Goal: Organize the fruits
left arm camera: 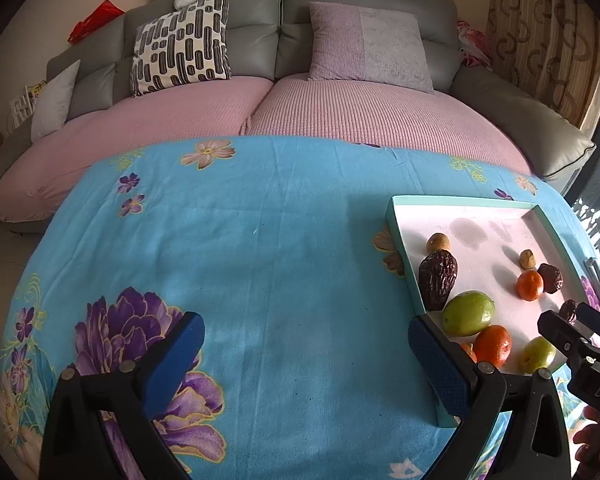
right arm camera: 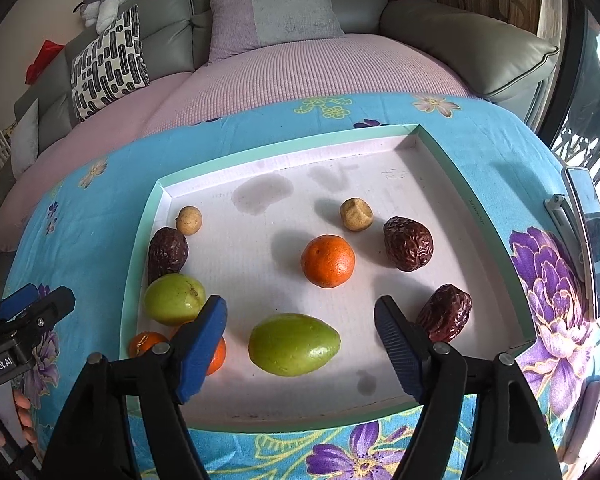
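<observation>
A shallow teal-rimmed white tray (right arm camera: 436, 140) holds the fruit. In the right wrist view my right gripper (right arm camera: 300, 340) is open and straddles a green fruit (right arm camera: 294, 344) near the tray's front. An orange (right arm camera: 328, 261) lies in the middle, with a dark date (right arm camera: 408, 243) and a tan ball (right arm camera: 356, 214) behind it. Another date (right arm camera: 446, 316) lies at the right fingertip. A second green fruit (right arm camera: 174, 298), a date (right arm camera: 167, 252) and small oranges (right arm camera: 146, 343) sit at the tray's left side. My left gripper (left arm camera: 306, 354) is open and empty over the blue cloth, left of the tray (left arm camera: 460, 201).
The table carries a blue flowered cloth (left arm camera: 260, 240). A grey sofa with pink covers (left arm camera: 340, 112) stands behind it. A phone on a stand (right arm camera: 592, 240) lies at the table's right edge.
</observation>
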A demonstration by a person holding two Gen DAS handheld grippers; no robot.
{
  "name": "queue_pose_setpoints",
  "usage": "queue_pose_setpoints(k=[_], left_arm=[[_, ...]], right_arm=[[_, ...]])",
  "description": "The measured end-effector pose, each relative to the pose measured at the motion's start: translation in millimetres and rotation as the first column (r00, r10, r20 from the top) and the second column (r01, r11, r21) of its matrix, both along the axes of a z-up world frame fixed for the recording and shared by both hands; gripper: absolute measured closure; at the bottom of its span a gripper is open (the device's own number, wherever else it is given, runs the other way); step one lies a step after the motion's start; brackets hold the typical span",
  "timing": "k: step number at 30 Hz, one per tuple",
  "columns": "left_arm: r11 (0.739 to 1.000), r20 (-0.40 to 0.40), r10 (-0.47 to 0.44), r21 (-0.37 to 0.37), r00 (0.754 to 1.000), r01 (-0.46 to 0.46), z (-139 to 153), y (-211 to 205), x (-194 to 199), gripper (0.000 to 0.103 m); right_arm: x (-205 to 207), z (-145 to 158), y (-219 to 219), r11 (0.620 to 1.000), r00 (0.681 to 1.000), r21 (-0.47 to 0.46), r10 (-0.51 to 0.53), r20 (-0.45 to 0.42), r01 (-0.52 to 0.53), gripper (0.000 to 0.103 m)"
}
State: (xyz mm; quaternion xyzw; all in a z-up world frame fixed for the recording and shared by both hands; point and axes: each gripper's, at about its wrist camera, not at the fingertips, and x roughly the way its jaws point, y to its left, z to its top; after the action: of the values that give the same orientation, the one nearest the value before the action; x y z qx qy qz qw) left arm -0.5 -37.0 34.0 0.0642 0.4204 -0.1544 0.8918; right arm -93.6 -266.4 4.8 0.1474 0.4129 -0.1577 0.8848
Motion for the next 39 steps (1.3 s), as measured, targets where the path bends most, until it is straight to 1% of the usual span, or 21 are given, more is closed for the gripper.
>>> queue_pose_setpoints(k=[2,5,8,9,13,15,17,19,23,26,33,35,39], left_arm=[[0.999,0.036,0.014,0.032,0.999,-0.015,4.0,3.1,-8.6,0.0],[0.994,0.08,0.046,0.095,0.996,-0.053,5.0,9.1,-25.2,0.0],[0.982,0.089,0.118,0.14,0.989,-0.13,0.5,19.9,-38.1,0.0],[0.98,0.087,0.124,0.148,0.988,-0.136,-0.8,22.7,-40.0,0.0],[0.975,0.051,0.144,0.165,0.988,-0.151,-5.9,27.7,-36.9,0.0],[0.975,0.023,0.141,0.171,0.99,-0.142,-9.9,27.8,-35.3,0.0],[0.975,-0.007,0.136,0.18,0.991,-0.132,-14.2,27.0,-33.5,0.0],[0.974,-0.035,0.133,0.191,0.99,-0.124,-18.7,26.8,-31.3,0.0],[0.975,-0.087,0.133,0.19,0.987,-0.115,-25.4,28.4,-27.7,0.0],[0.979,-0.118,0.129,0.173,0.985,-0.107,-28.2,29.3,-27.2,0.0],[0.985,-0.186,0.135,0.128,0.973,-0.113,-36.6,31.4,-24.4,0.0],[0.986,-0.188,0.143,0.115,0.972,-0.123,-37.1,33.1,-23.8,0.0],[0.986,-0.158,0.141,0.114,0.977,-0.124,-34.3,32.1,-26.0,0.0]], right_arm=[[-4.3,4.2,9.3,1.0,0.999,-0.021,0.022,0.026,-0.021,0.012],[-11.0,7.0,25.3,0.997,0.998,-0.054,0.051,0.041,-0.048,0.012],[-21.2,8.3,38.7,0.996,0.996,-0.059,0.066,0.057,-0.063,0.012],[-25.1,8.7,43.9,0.996,0.996,-0.063,0.067,0.059,-0.063,0.011],[-41.2,4.4,62.3,0.995,0.995,-0.066,0.082,0.064,-0.078,0.011],[-43.2,-1.3,68.1,0.993,0.994,-0.069,0.098,0.042,-0.095,0.011],[-40.3,-4.1,71.9,0.99,0.994,-0.096,0.108,0.015,-0.106,0.011],[-39.3,-3.8,73.5,0.987,0.994,-0.12,0.109,0.014,-0.106,0.011],[-37.8,-5.4,72.4,0.986,0.993,-0.12,0.117,0.015,-0.115,0.012],[-36.9,-6.9,72.4,0.984,0.993,-0.136,0.117,0.005,-0.115,0.011],[-39.5,-1.6,71.1,0.984,0.992,-0.138,0.12,0.026,-0.115,0.011],[-40.2,-1.0,70.0,0.984,0.993,-0.137,0.117,0.027,-0.113,0.011],[-42.0,0.4,68.7,0.985,0.992,-0.133,0.118,0.033,-0.113,0.011]])
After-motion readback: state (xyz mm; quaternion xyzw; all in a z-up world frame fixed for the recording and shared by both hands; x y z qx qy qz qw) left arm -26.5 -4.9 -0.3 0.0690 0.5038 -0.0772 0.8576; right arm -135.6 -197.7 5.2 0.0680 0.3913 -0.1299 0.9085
